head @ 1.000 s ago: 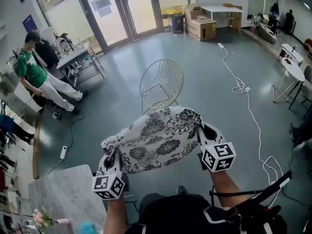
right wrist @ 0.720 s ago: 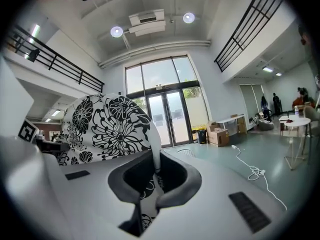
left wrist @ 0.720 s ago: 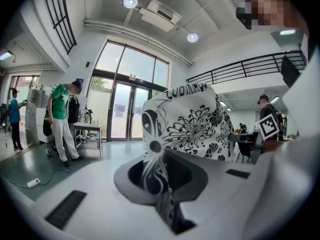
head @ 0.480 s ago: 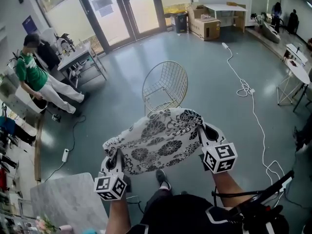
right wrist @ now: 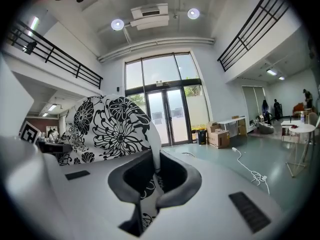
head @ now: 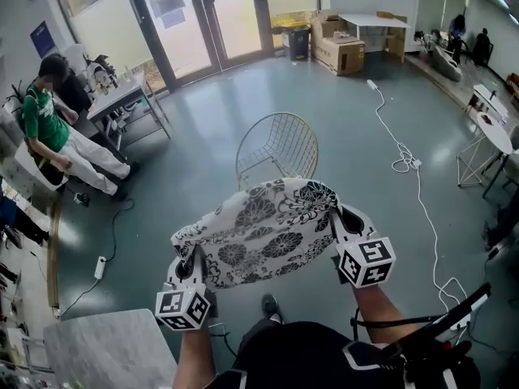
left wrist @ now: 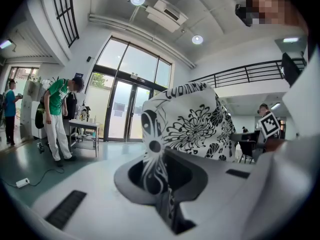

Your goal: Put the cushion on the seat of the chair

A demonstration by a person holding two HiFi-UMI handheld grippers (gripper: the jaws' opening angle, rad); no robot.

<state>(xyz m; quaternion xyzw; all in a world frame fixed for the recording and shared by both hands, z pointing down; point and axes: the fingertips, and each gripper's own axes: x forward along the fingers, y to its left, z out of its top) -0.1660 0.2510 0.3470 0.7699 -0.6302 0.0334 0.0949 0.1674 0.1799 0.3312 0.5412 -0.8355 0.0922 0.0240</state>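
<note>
A white cushion with a black flower print (head: 259, 232) hangs in the air between my two grippers. My left gripper (head: 189, 267) is shut on its left edge, and the printed cloth (left wrist: 186, 126) runs pinched into the jaws. The right gripper (head: 339, 221) is shut on the right edge, where cloth (right wrist: 111, 129) is clamped between the jaws too. Just beyond the cushion stands a pale yellow wire chair (head: 276, 148) on the green floor, its seat partly hidden by the cushion.
People sit and stand by a small table (head: 122, 94) at the left. A white cable (head: 405, 160) snakes over the floor on the right. Cardboard boxes (head: 340, 49) lie by the glass doors. A grey tabletop (head: 105, 351) is at bottom left, a white side table (head: 486, 140) at far right.
I have walked forward with the cushion held the same way. The wire chair has come nearer, and its seat now slips behind the cushion's top edge.
</note>
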